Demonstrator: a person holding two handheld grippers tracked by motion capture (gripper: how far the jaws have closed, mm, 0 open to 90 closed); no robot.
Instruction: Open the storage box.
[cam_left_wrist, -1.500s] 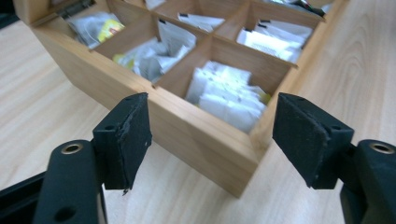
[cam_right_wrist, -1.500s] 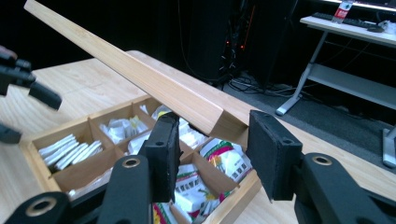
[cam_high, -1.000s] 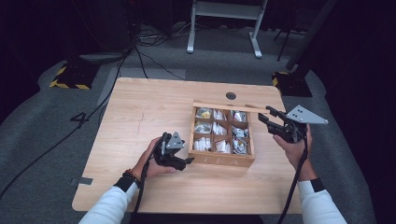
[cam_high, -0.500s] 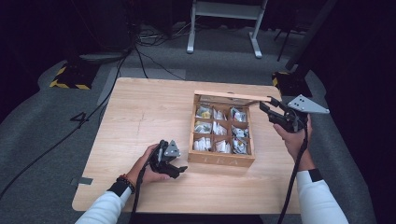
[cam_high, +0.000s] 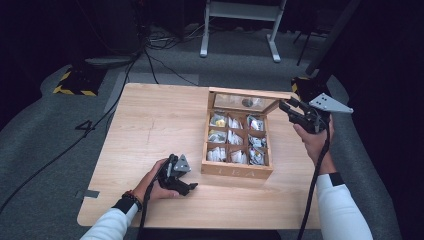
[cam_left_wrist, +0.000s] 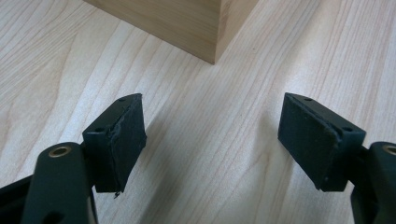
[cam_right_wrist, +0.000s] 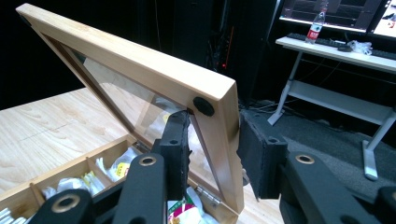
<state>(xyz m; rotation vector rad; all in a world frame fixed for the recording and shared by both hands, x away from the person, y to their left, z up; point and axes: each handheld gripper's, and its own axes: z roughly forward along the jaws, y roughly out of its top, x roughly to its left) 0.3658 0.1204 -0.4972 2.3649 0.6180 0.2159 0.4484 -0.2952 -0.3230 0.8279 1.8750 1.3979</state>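
A dark studio floor surrounds the pale wooden table (cam_high: 150, 125). From above, the compartmented wooden tea box (cam_high: 237, 170) sits right of centre, its glass lid (cam_high: 245, 102) raised by the right gripper (cam_high: 295, 111). The left gripper (cam_high: 186, 186) rests near the box's front corner, jaws open and empty (cam_left_wrist: 212, 140). In the right gripper view the jaws, just closing, straddle the lid's side rail (cam_right_wrist: 212, 116); whether they clamp it I cannot tell. Next, probably swing the lid fully back; open room lies behind.

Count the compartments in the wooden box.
9, in a three-by-three grid inside the wooden box: three along the back by the raised lid, three across the middle, three along the front wall. All hold small packets.
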